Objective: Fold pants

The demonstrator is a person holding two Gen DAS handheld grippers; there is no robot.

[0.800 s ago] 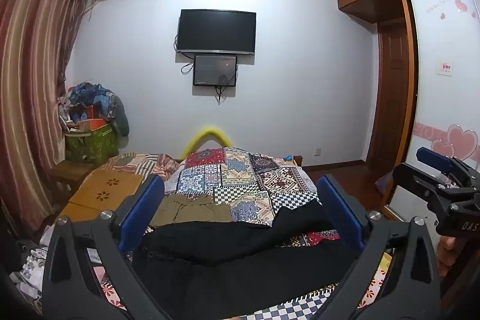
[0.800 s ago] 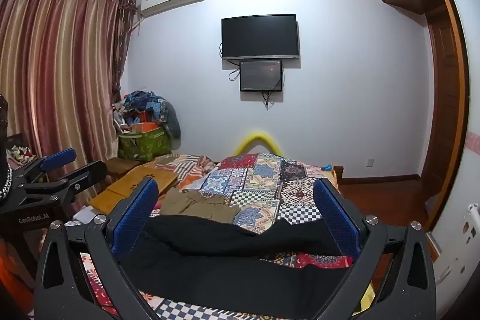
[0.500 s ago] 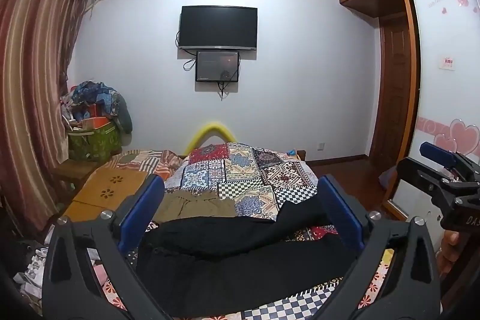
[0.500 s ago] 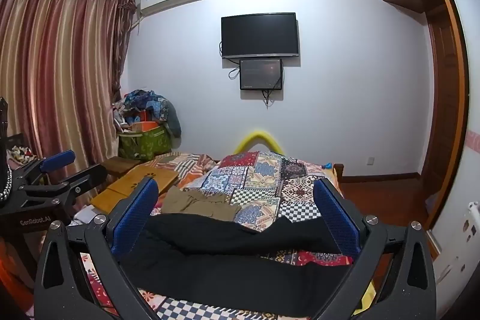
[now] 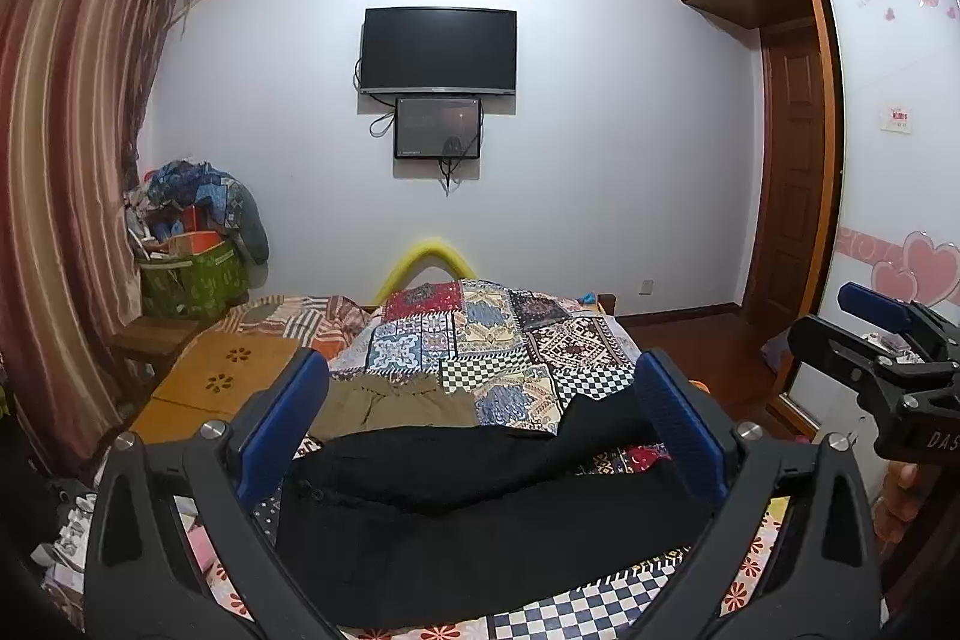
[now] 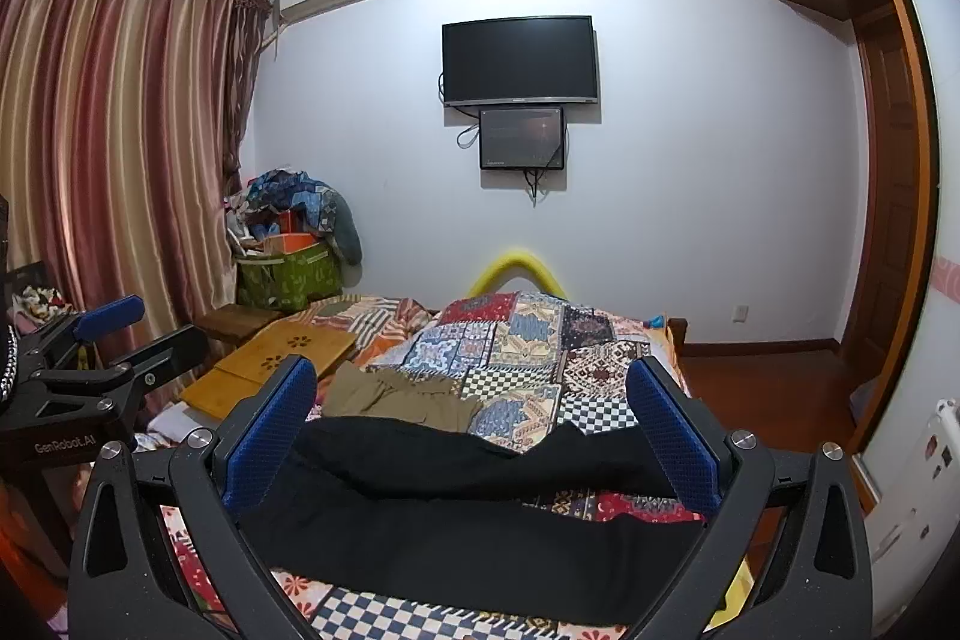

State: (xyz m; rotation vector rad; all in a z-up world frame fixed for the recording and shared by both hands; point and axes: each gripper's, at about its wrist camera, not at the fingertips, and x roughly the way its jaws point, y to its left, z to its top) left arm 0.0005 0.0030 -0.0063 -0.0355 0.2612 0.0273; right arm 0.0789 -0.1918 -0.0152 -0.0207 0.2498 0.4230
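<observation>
Black pants (image 5: pixel 480 526) lie spread across the near end of the bed, both legs running left to right; they also show in the right wrist view (image 6: pixel 480 514). My left gripper (image 5: pixel 480 430) is open and empty, held above the pants. My right gripper (image 6: pixel 474 427) is open and empty, also above them. The right gripper shows at the right edge of the left wrist view (image 5: pixel 888 364). The left gripper shows at the left edge of the right wrist view (image 6: pixel 90 358).
A patchwork quilt (image 5: pixel 492 340) covers the bed. Folded khaki clothing (image 5: pixel 390 400) lies behind the pants. A wooden lap table (image 5: pixel 222 376) sits on the bed's left. A green bag of clothes (image 5: pixel 192 274), curtains (image 5: pixel 66 172), a wall TV (image 5: pixel 438 49) and a wardrobe (image 5: pixel 888 130) surround.
Both cameras have tilted slightly upward, so the room sits a little lower in view. Both grippers stay open and the pants have not moved.
</observation>
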